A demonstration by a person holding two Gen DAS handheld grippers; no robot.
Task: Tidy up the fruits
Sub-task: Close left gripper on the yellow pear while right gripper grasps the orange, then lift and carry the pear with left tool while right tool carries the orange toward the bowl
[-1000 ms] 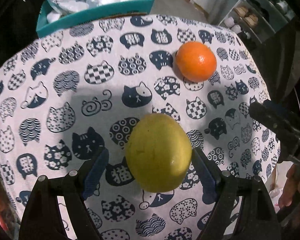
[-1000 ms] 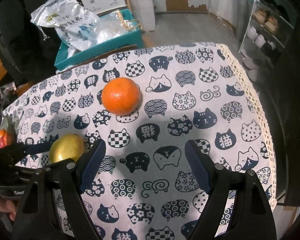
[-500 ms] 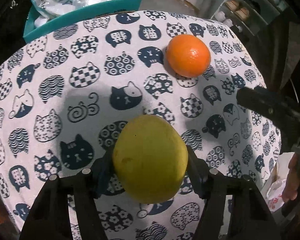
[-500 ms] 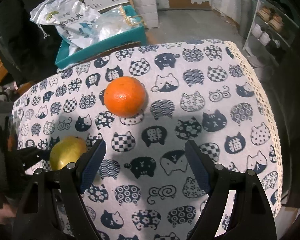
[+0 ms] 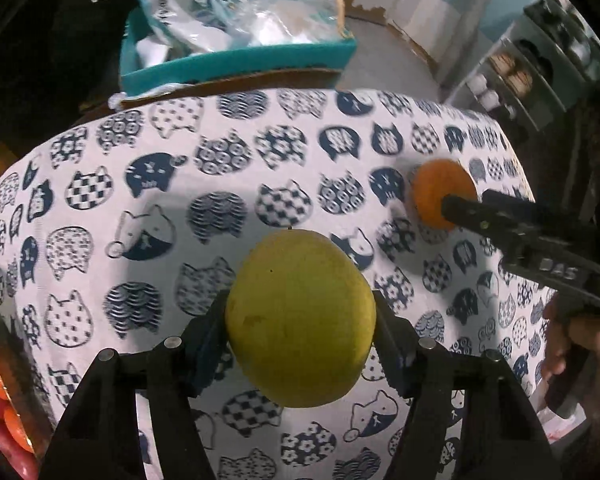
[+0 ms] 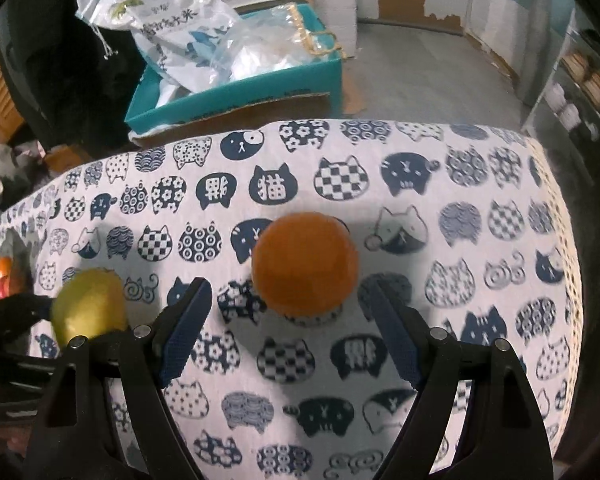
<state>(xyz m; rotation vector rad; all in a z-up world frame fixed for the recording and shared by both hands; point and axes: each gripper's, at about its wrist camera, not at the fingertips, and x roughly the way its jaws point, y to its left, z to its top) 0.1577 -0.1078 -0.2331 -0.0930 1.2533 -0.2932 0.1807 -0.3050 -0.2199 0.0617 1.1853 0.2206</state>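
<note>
My left gripper (image 5: 300,320) is shut on a large yellow-green citrus fruit (image 5: 300,316) and holds it above the cat-print tablecloth (image 5: 160,208). The same fruit shows at the left of the right wrist view (image 6: 90,304). An orange (image 6: 305,264) sits on the cloth; my right gripper (image 6: 288,332) is open, its fingers just short of the orange on either side. In the left wrist view the orange (image 5: 436,196) lies at the right, partly hidden behind the right gripper's finger (image 5: 500,220).
A container of red and orange fruits (image 5: 0,400) sits at the table's left edge. A teal box (image 6: 236,92) with plastic bags stands behind the table. A shelf rack (image 5: 540,64) stands at the far right. The table edge drops off on the right.
My left gripper has closed on the yellow-green fruit and lifted it. My right gripper has moved forward to the orange, which now sits just ahead of its open fingers.
</note>
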